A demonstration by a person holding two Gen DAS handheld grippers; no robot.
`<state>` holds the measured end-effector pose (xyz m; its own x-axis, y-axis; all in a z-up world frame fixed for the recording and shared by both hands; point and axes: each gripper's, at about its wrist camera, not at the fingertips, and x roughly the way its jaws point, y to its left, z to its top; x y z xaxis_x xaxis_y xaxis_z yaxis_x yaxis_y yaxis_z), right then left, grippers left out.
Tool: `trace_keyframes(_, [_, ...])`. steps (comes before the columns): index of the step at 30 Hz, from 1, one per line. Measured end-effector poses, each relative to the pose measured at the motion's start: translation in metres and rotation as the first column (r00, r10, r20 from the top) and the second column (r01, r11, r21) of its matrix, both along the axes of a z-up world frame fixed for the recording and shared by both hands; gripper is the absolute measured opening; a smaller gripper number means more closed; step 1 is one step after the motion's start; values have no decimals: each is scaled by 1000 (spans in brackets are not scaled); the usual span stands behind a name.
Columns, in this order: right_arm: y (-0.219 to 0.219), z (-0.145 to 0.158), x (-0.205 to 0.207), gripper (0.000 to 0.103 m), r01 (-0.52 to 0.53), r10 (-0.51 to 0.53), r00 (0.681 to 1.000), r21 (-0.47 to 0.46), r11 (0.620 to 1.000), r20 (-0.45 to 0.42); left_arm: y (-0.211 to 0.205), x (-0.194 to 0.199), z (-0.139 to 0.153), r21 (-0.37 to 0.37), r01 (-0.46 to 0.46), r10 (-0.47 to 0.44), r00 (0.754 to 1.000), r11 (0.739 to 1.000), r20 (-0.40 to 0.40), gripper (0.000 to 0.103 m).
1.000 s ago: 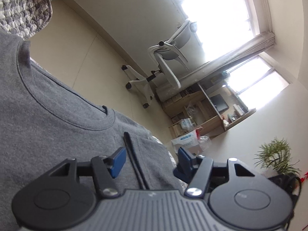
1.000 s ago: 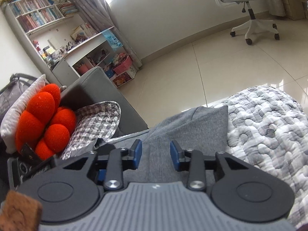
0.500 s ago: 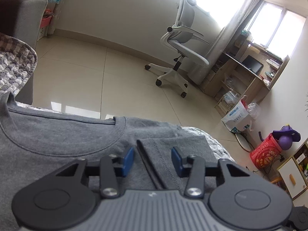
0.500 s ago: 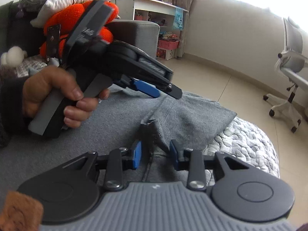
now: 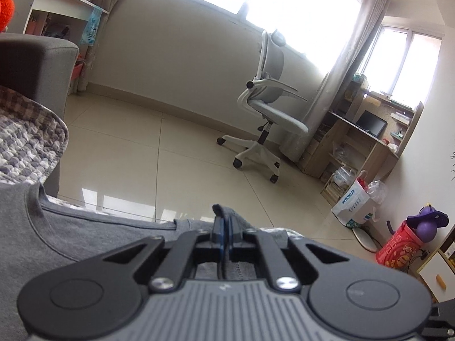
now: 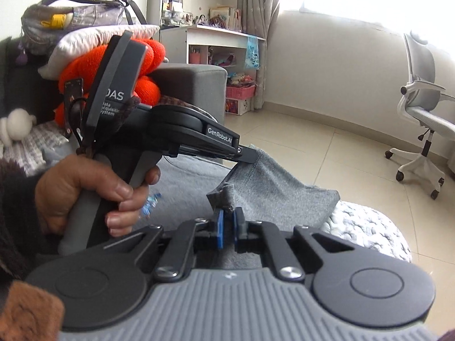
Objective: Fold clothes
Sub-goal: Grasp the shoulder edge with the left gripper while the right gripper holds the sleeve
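Note:
A grey T-shirt (image 5: 71, 233) lies spread on a quilted grey-and-white cover (image 6: 366, 224), its round collar at the left of the left wrist view. My left gripper (image 5: 224, 227) is shut on a fold of the shirt's sleeve edge (image 5: 227, 213). In the right wrist view that same left gripper (image 6: 250, 153), held by a hand (image 6: 82, 187), lifts the sleeve's hem (image 6: 267, 176) off the cover. My right gripper (image 6: 227, 216) is shut on a bunched bit of the sleeve (image 6: 223, 196) just below it.
A grey sofa arm (image 6: 193, 82) with an orange plush cushion (image 6: 142, 85) and a bag (image 6: 74, 14) stands at the left. An office chair (image 5: 264, 113) is on the tiled floor beyond. A desk, bags and a red box (image 5: 398, 244) line the right wall.
Both grippers went from open to shut on the grey sleeve. The left one has raised the sleeve's hem off the cover.

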<state>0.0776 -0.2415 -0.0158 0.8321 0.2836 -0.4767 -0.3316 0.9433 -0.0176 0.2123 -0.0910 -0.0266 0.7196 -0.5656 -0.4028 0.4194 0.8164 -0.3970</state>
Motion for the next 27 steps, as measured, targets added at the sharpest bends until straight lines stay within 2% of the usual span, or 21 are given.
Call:
trace_keyframes(6, [12, -1, 11, 6, -32, 33, 999, 31, 999, -37, 20, 6, 3, 4, -45, 45, 999, 999, -2, 2])
trace_keyframes(18, [35, -20, 35, 7, -43, 47, 989, 28, 999, -138, 35, 25, -28, 40, -67, 71, 993, 997, -97, 3])
trace_keyframes(20, [35, -20, 35, 9, -46, 51, 989, 38, 998, -142, 34, 27, -30, 49, -64, 70, 991, 997, -110, 3])
trace_keyframes(22, [35, -19, 34, 18, -49, 55, 988, 48, 998, -146, 34, 30, -34, 64, -62, 70, 988, 996, -134, 4])
trace_keyframes(25, [35, -19, 33, 21, -53, 62, 987, 63, 997, -151, 40, 30, -33, 40, -71, 76, 986, 997, -150, 12])
trace_keyframes(27, [31, -15, 29, 28, -55, 71, 984, 100, 993, -165, 45, 28, -31, 30, -76, 80, 985, 997, -153, 24])
